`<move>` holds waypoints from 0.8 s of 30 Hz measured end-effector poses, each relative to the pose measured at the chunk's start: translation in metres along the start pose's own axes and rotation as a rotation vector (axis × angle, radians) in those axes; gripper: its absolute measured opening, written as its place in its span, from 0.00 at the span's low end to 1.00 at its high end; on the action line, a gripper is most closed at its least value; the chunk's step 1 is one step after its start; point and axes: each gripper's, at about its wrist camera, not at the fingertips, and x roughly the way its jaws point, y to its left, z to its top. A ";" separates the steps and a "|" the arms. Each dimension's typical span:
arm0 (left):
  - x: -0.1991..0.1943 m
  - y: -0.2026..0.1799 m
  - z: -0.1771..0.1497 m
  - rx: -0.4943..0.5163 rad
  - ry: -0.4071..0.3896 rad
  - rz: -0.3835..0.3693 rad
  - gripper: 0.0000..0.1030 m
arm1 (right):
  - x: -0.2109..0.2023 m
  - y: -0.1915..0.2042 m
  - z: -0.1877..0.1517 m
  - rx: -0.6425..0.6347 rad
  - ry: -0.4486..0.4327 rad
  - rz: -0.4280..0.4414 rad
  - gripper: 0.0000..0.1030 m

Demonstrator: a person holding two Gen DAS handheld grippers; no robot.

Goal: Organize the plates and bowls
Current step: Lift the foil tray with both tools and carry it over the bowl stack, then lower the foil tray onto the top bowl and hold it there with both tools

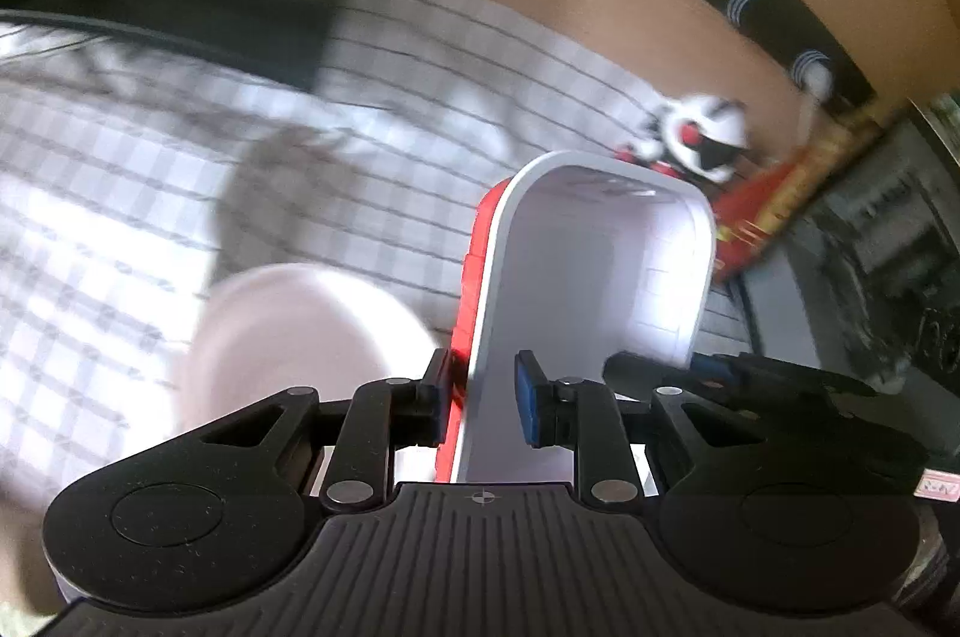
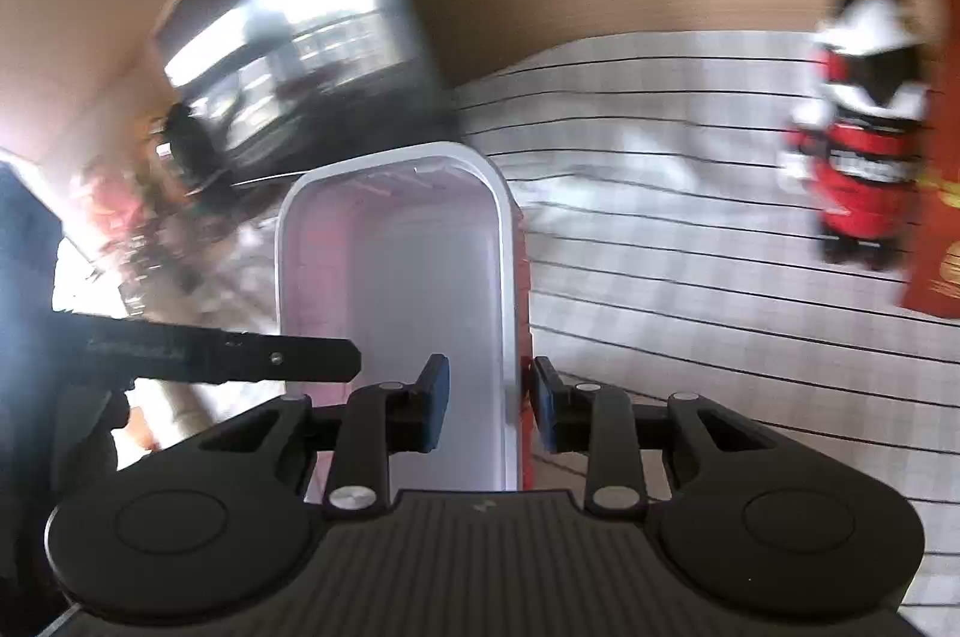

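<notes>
Between both claws, red-and-white tray (image 1: 594,277)

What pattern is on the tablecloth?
White tablecloth with a dark grid of lines; clearest in the right wrist view.

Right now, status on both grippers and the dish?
Left gripper and right gripper shut on opposite walls of red-and-white dish. White bowl below. Nothing blocking.

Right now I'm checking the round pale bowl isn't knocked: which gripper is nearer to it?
Left. The left gripper, clamped on the red-and-white tray's wall, sits just beside the round pale bowl. The right gripper grips the tray's opposite wall; the bowl doesn't appear in its view.
</notes>
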 end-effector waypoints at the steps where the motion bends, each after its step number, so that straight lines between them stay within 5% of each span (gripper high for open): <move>1: -0.005 0.008 0.002 -0.010 0.002 0.008 0.24 | 0.006 0.010 0.002 -0.010 0.004 0.027 0.29; 6: -0.002 0.062 0.014 -0.096 0.063 0.062 0.24 | 0.050 0.042 0.011 -0.044 0.079 0.107 0.29; 11: 0.036 0.106 0.020 -0.170 0.138 0.057 0.23 | 0.102 0.055 0.006 -0.020 0.173 0.033 0.29; 17: 0.041 0.112 0.028 -0.088 0.150 0.033 0.22 | 0.119 0.062 0.001 -0.029 0.193 -0.024 0.29; 24: 0.030 0.124 0.034 -0.119 0.163 -0.029 0.23 | 0.117 0.059 0.003 0.018 0.207 -0.036 0.29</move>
